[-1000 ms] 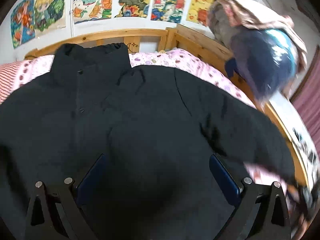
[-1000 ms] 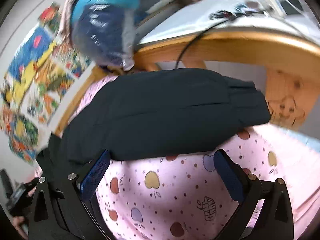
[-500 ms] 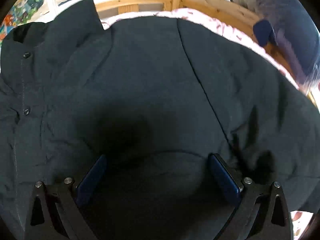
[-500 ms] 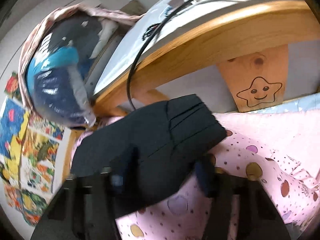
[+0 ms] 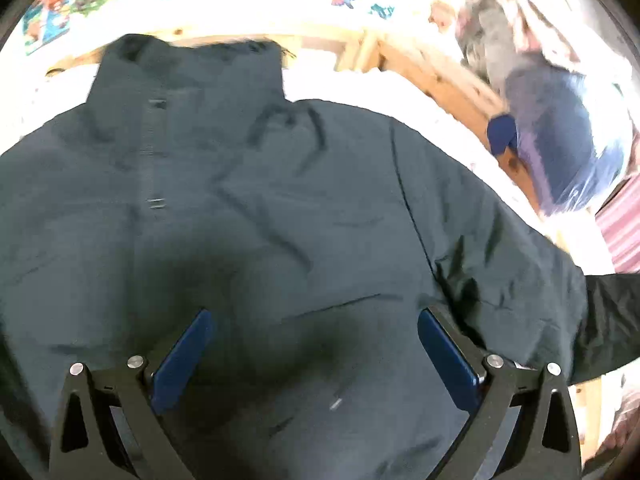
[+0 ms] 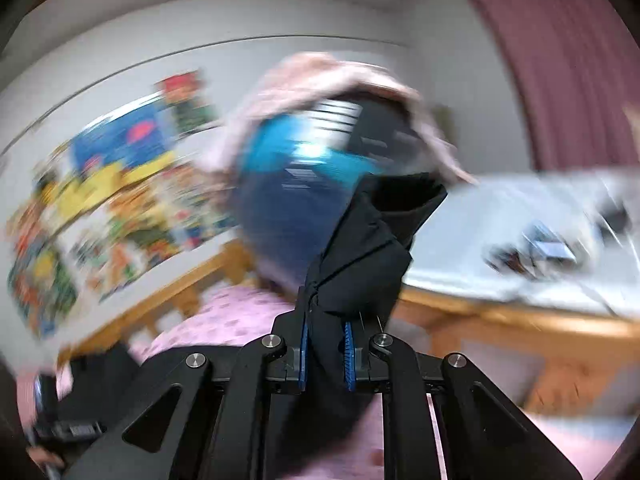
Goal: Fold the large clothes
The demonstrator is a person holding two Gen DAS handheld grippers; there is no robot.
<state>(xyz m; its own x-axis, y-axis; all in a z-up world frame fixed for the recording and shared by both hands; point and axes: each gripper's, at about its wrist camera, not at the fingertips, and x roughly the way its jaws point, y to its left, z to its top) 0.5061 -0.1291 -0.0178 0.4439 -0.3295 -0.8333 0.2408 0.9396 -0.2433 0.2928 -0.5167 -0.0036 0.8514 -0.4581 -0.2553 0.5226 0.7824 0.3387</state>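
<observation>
Since earlier, right tool (image 6: 325, 354) has clenched and lifted the jacket (image 5: 280, 220) sleeve (image 6: 360, 264); left tool (image 5: 316, 350) released above jacket. Folding barely begun.

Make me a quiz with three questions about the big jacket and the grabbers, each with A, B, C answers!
1. Where is the jacket lying?
A. On a bed with a pink spotted sheet
B. On a kitchen floor
C. On a hanger

2. What colour is the jacket?
A. Bright red
B. Black
C. Yellow

3. What is the right gripper doing?
A. Open with nothing in it
B. Shut on a pillow
C. Shut on the jacket's sleeve end

Answers:
1. A, the right wrist view shows the pink sheet under the dark cloth, with the wooden bed frame behind.
2. B, the whole jacket looks black in the left wrist view.
3. C, its blue pads squeeze the black sleeve, which sticks up between them, while the left gripper is wide open over the jacket's body.
</observation>
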